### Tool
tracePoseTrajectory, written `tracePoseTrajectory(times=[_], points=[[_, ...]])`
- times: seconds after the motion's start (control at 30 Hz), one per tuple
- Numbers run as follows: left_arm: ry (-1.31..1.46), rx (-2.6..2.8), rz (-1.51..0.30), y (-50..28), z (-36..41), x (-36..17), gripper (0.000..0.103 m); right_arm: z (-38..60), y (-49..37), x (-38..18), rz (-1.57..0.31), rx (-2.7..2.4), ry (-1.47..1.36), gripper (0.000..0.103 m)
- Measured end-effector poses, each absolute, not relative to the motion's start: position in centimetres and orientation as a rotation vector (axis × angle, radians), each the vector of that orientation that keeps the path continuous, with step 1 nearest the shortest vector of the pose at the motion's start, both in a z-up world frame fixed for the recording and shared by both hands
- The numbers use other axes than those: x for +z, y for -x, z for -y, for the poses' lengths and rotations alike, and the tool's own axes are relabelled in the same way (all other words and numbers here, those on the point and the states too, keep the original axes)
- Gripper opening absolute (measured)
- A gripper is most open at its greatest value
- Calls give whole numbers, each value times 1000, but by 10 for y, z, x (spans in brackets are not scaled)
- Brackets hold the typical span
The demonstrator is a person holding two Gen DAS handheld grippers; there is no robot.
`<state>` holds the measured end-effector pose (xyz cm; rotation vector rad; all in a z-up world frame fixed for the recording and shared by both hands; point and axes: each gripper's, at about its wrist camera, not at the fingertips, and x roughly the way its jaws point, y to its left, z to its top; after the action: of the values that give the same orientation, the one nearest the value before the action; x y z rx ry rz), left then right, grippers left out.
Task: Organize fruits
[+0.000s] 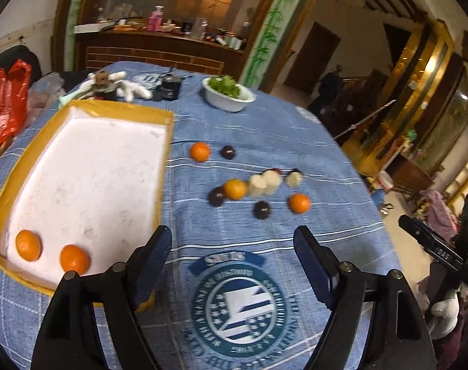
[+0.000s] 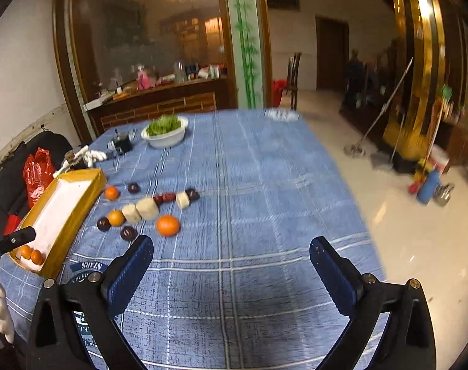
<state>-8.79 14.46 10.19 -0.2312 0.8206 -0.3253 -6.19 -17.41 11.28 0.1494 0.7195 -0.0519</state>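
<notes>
A yellow-rimmed tray (image 1: pixel 5 185) with a white floor holds two oranges (image 1: pixel 28 245) at its near corner; it also shows in the right wrist view (image 2: pixel 76 212). On the blue cloth to its right lie three loose oranges (image 1: pixel 235 189), several dark plums (image 1: pixel 262 210) and pale cut pieces (image 1: pixel 264 182). My left gripper (image 1: pixel 234 246) is open and empty above the cloth, near the tray's corner. My right gripper (image 2: pixel 230 252) is open and empty, right of the nearest orange (image 2: pixel 167 225).
A white bowl of greens (image 1: pixel 229 94) stands at the table's far side, with white gloves and a dark jar (image 1: pixel 169 84) left of it. A red bag (image 1: pixel 5 108) lies beyond the table's left edge. The table's right edge drops to a tiled floor (image 2: pixel 403 215).
</notes>
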Motion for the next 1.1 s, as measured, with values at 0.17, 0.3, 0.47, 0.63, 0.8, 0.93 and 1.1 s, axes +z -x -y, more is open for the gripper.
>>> tracePoseTrajectory(times=[0.17, 0.3, 0.47, 0.63, 0.8, 0.93, 1.1], points=[[232, -273, -840, 77, -150, 93, 80, 150, 11, 77, -839, 107, -217, 84], [178, -296, -830, 70, -134, 90, 65, 117, -28, 55, -897, 154, -167, 73], [78, -349, -868, 55, -98, 80, 56, 109, -59, 24, -933, 154, -178, 72], [-19, -404, -893, 37, -58, 62, 56, 113, -71, 8, -941, 222, -259, 43], [-52, -423, -917, 10, -33, 46, 56, 116, -67, 8, -916, 211, -271, 39], [-92, -432, -935, -5, -18, 32, 56, 132, -63, 13, -891, 208, -334, 39], [-156, -397, -949, -12, -3, 13, 31, 146, -67, 13, -888, 200, -408, 39]])
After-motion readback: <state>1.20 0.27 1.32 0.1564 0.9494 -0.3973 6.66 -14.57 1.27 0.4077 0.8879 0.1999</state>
